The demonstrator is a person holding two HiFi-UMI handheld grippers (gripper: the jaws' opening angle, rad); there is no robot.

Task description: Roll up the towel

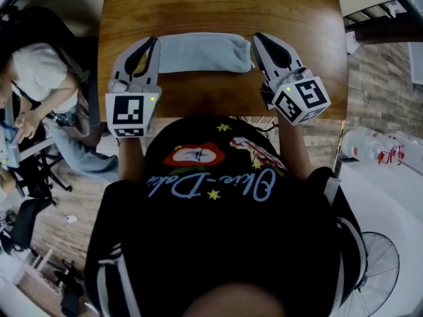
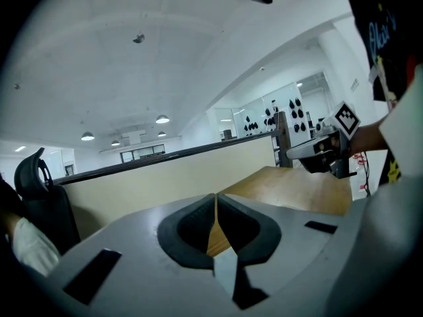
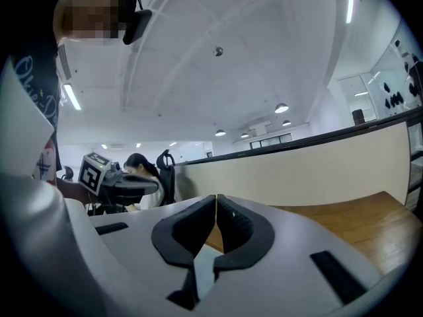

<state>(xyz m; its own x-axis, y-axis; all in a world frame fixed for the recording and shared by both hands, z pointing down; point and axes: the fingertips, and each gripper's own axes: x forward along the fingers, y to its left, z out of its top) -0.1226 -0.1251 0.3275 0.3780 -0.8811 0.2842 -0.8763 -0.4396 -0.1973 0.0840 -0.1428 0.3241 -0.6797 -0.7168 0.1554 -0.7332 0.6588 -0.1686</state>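
A light blue towel [image 1: 201, 53] lies as a short thick band across the wooden table [image 1: 218, 5]. My left gripper [image 1: 156, 40] is shut, its tips at the towel's left end. My right gripper [image 1: 254, 38] is also shut, its tips at the towel's right end. In the left gripper view the jaws [image 2: 216, 195] meet with nothing showing between the pads; a pale strip of towel [image 2: 225, 269] shows low through the gap behind them. The right gripper view shows its jaws [image 3: 216, 197] meeting the same way. Both grippers point almost level over the table.
A cream partition [image 2: 165, 177] runs along the table's far edge. A seated person [image 1: 33, 78] and a black chair are at the left. Bottles [image 1: 370, 144] and a floor fan [image 1: 377, 269] stand at the right.
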